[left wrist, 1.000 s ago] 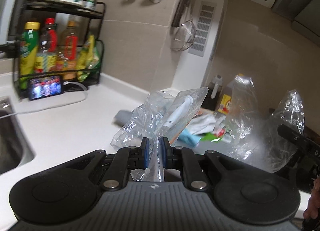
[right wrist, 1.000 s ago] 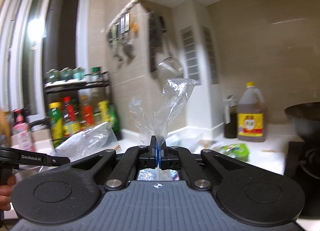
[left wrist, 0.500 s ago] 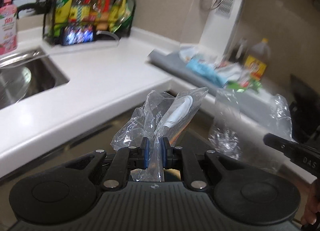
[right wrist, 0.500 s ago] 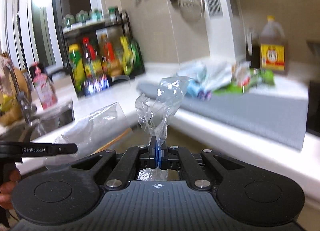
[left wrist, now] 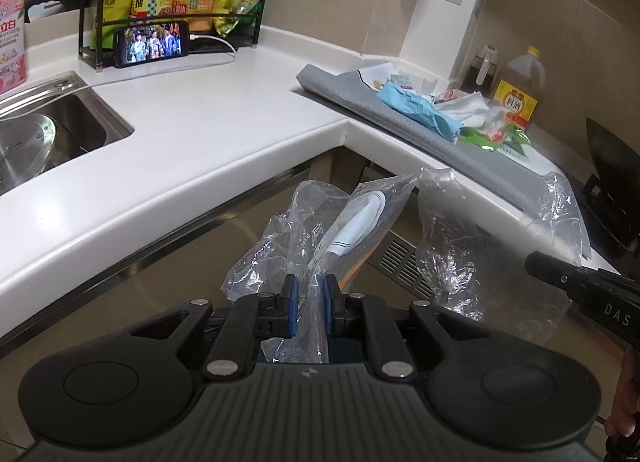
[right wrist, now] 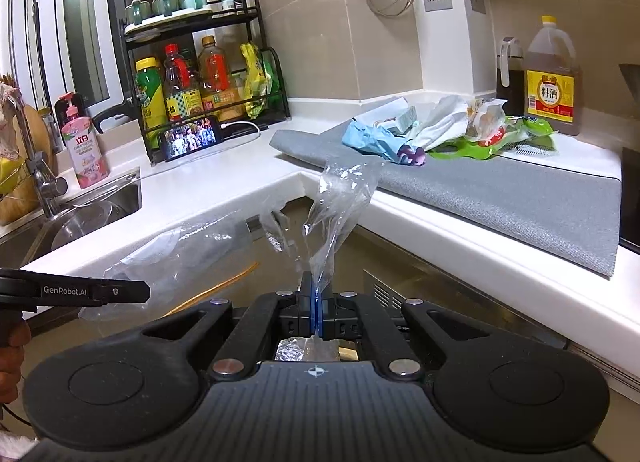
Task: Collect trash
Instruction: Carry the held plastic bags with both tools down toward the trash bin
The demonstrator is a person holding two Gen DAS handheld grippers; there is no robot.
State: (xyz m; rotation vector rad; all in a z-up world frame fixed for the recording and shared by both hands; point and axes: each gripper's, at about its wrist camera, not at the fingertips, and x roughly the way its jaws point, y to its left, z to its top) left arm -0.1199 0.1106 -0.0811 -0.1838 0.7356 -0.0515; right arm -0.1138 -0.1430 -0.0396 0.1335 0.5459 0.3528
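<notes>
1. The left gripper point(left wrist: 309, 304) is clamped on a clear plastic wrapper point(left wrist: 320, 234) with a white printed insert; the film rises from between the blue pads point(left wrist: 292, 304) and fans up and ahead of the tips; the pads sit slightly apart around the bunched film.
2. The right gripper point(right wrist: 315, 312) is pinched fully together on a thin clear plastic bag point(right wrist: 340, 202); the bag stands up from the tips and leans forward-right; in the left view this bag point(left wrist: 448, 246) hangs just right of the left fingers.
3. Both pieces hang in front of the cabinet point(left wrist: 168, 262), below the countertop point(left wrist: 208, 122) edge; no bin shows, so I judge this a carry toward disposal.
4. To carry well, keep both grips firm and level; slick film can creep out of a narrow pinch, so avoid jerks; keep the two films apart so they do not cling.
5. More trash point(right wrist: 440, 130) lies far ahead of the right fingers on the grey mat point(right wrist: 520, 198): crumpled blue paper, white tissue, green glossy packets.
6. Textures: film thin, crinkled, glossy, shapeless; mat woven and matte; countertop smooth, white, round-edged; sink point(left wrist: 60, 134) is brushed steel, ahead-left.
</notes>
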